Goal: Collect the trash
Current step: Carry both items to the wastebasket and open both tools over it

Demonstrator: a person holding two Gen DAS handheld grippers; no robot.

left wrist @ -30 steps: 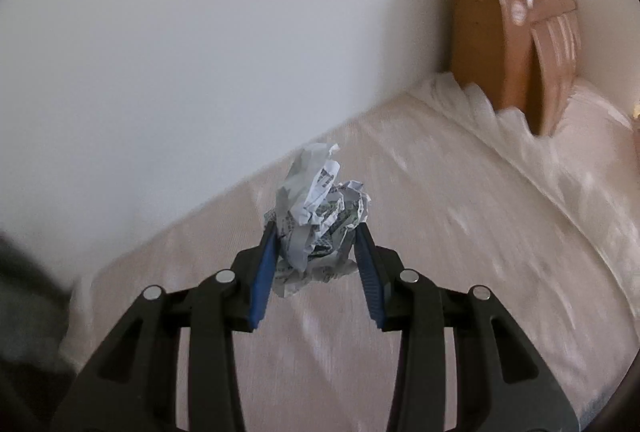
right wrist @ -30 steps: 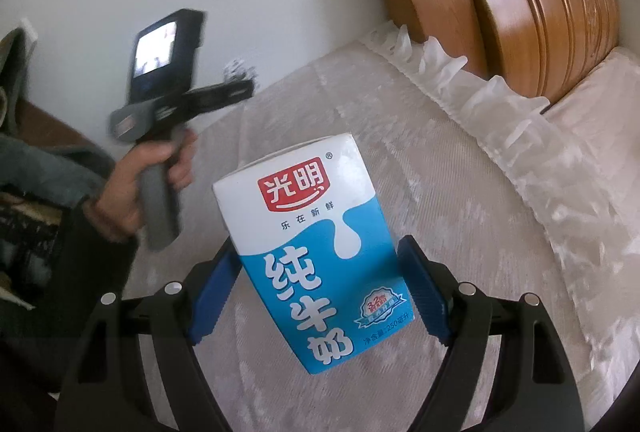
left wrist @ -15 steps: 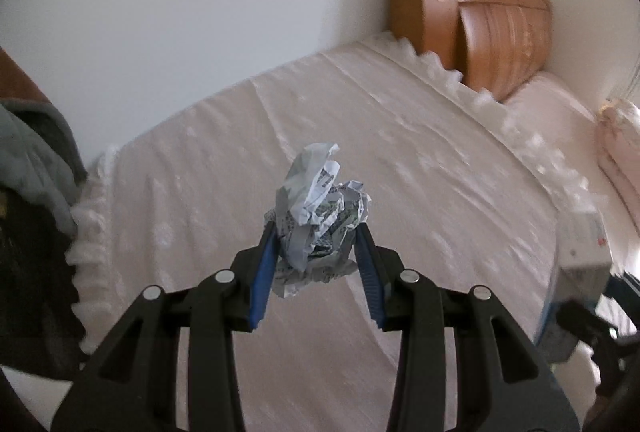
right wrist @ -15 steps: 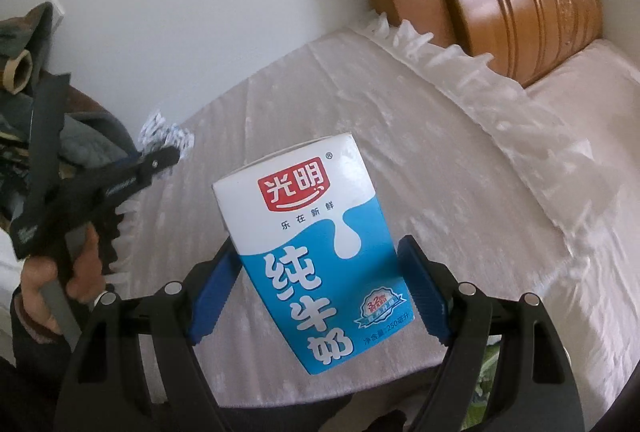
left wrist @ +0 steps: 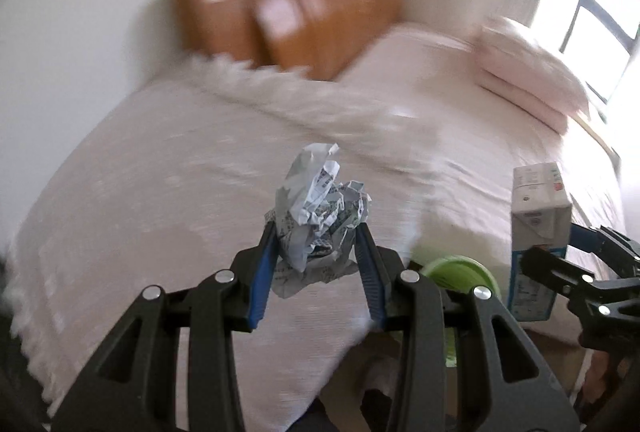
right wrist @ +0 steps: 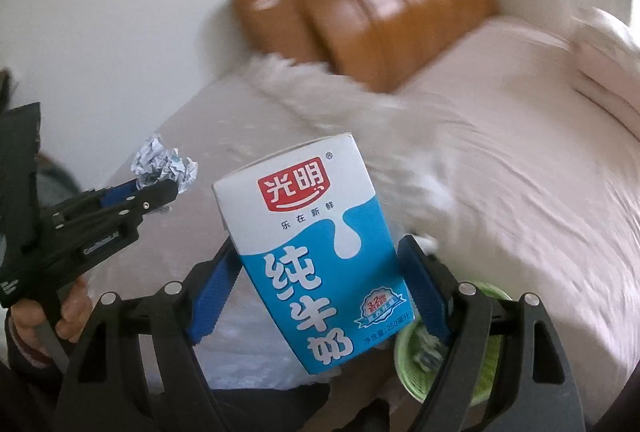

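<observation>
My left gripper (left wrist: 318, 236) is shut on a crumpled ball of printed paper (left wrist: 320, 216), held in the air above the bed. The paper ball also shows in the right wrist view (right wrist: 162, 166), at the left. My right gripper (right wrist: 320, 256) is shut on a blue and white milk carton (right wrist: 316, 252), held tilted; the carton also shows in the left wrist view (left wrist: 538, 236), at the right. A green bin (right wrist: 486, 356) sits low beside the bed, partly hidden behind the fingers; its rim shows in the left wrist view (left wrist: 460, 266).
A bed with a pale pink cover (left wrist: 160, 200) fills the middle of both views. A brown wooden headboard (left wrist: 296, 4) stands against the white wall. Folded pink bedding (left wrist: 528, 72) lies near a window (left wrist: 600, 16) at the right.
Both grippers have swung to the right along the bed with their loads. The window, the folded bedding and the green bin have come into view.
</observation>
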